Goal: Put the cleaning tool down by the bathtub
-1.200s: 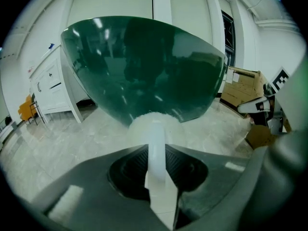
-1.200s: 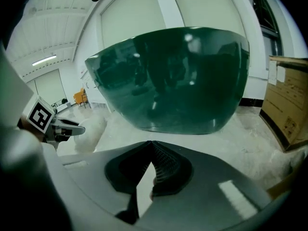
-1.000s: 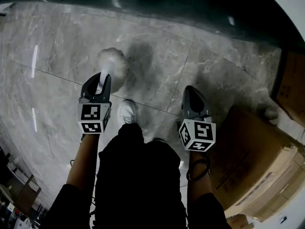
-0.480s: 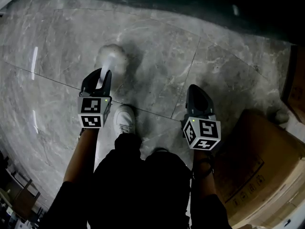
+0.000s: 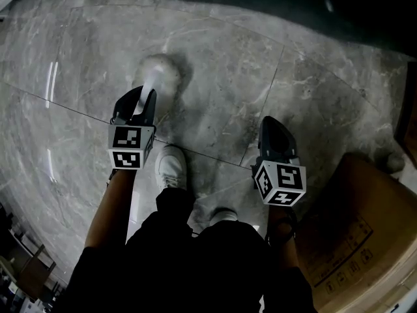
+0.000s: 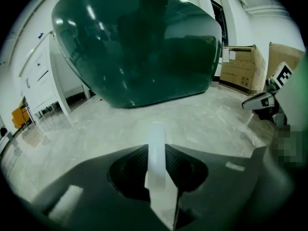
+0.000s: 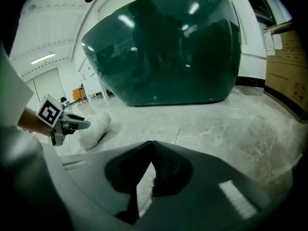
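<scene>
The floor (image 5: pixel 215 77) is grey, white-veined marble in large tiles with thin grout lines, glossy enough to carry long pale light streaks (image 5: pixel 49 83) at the left of the head view. The walls (image 6: pixel 243 18) are plain white, with a dark skirting (image 7: pixel 250 81) along the base. A white panelled cabinet (image 6: pixel 41 81) stands on slim legs. Stacked cardboard boxes (image 6: pixel 239 65) sit against the wall (another large one (image 5: pixel 355 240) lies close underfoot). A dark-framed window (image 6: pixel 219 22) shows above them. A ceiling strip light (image 7: pixel 43 58) glows, and an orange chair (image 7: pixel 78 92) stands far back.
</scene>
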